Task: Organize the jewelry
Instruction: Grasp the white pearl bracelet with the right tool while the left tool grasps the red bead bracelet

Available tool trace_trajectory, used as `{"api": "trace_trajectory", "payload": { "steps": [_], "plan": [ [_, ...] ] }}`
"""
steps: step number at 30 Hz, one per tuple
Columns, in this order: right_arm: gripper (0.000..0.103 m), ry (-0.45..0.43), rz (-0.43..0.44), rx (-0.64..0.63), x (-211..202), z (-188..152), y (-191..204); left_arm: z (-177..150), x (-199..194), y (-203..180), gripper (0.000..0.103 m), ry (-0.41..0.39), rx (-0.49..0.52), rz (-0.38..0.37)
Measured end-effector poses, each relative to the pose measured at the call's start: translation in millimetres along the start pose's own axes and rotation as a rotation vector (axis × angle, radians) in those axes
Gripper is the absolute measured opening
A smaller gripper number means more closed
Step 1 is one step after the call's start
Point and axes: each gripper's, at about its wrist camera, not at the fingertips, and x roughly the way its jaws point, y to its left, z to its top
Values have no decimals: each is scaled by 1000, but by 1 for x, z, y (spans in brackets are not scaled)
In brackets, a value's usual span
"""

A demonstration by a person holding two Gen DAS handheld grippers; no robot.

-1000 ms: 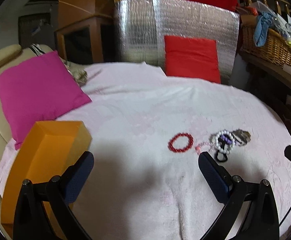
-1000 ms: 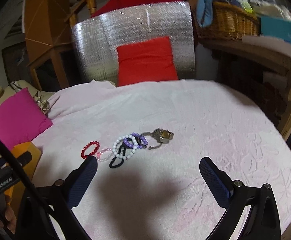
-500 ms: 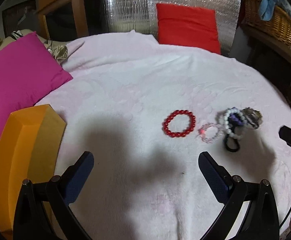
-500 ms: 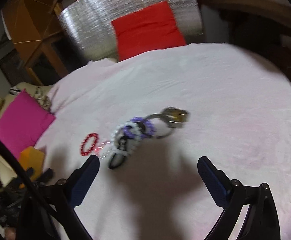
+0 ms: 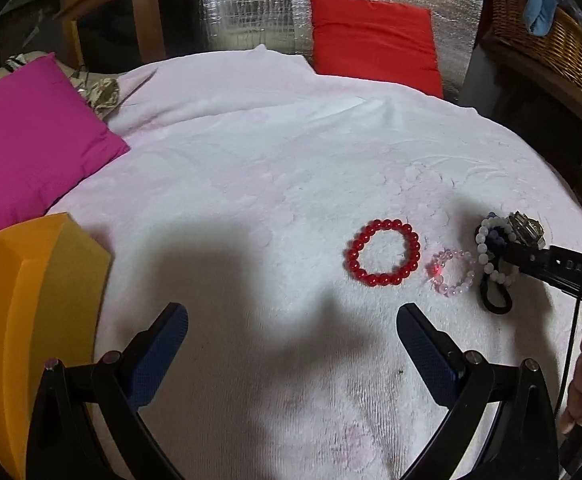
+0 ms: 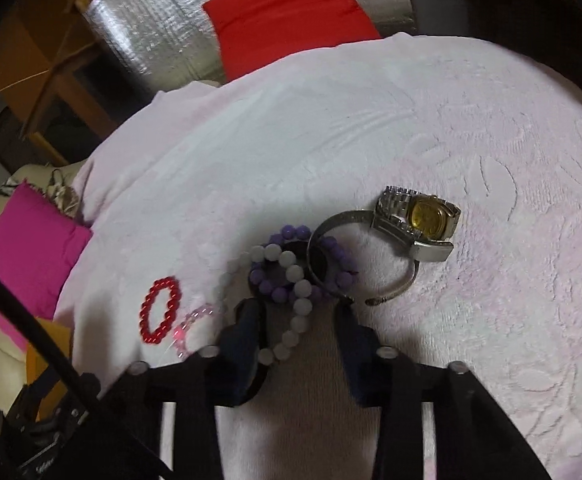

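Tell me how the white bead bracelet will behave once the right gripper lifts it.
White bead bracelet: likely floppy, a loose strand of round beads. It overlaps the purple bracelet and metal bangle, so it may drag them. The right gripper straddles it, partly closed.

Glossy red bracelet [image 5: 383, 253], metal watch [image 6: 419, 221], plush blanket [image 5: 275, 168]

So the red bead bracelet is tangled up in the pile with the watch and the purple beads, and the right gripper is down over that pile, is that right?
Not quite. The red bracelet lies alone on the cloth, apart from the pile; the left wrist view shows it. The rest holds: the watch and purple beads are heaped together, and the right gripper is down over that pile.
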Motion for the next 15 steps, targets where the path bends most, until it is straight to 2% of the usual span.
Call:
{"api": "trace_trajectory", "payload": {
  "steps": [1, 2, 4, 5, 7, 11, 15],
  "plan": [
    [31, -5, -4, 1, 1, 0, 1, 1, 3, 0, 101, 3, -2, -19],
    [22, -7, -15, -2, 4, 1, 2, 1, 5, 0, 99, 0, -3, -33],
    [11, -18, -29, -12, 8, 1, 5, 3, 12, -2, 90, 3, 5, -53],
    [11, -22, -34, -15, 8, 0, 6, 4, 15, -3, 86, 9, 7, -63],
    [11, -35, -40, -23, 5, -2, 9, 6, 22, -5, 73, 23, 1, -99],
    [11, -59, -30, -36, -10, -8, 8, 12, 32, -10, 72, 27, -25, -154],
    [10, -58, 35, -5, -29, -14, -4, 22, 47, -13, 72, 24, -46, -178]
  ]
}}
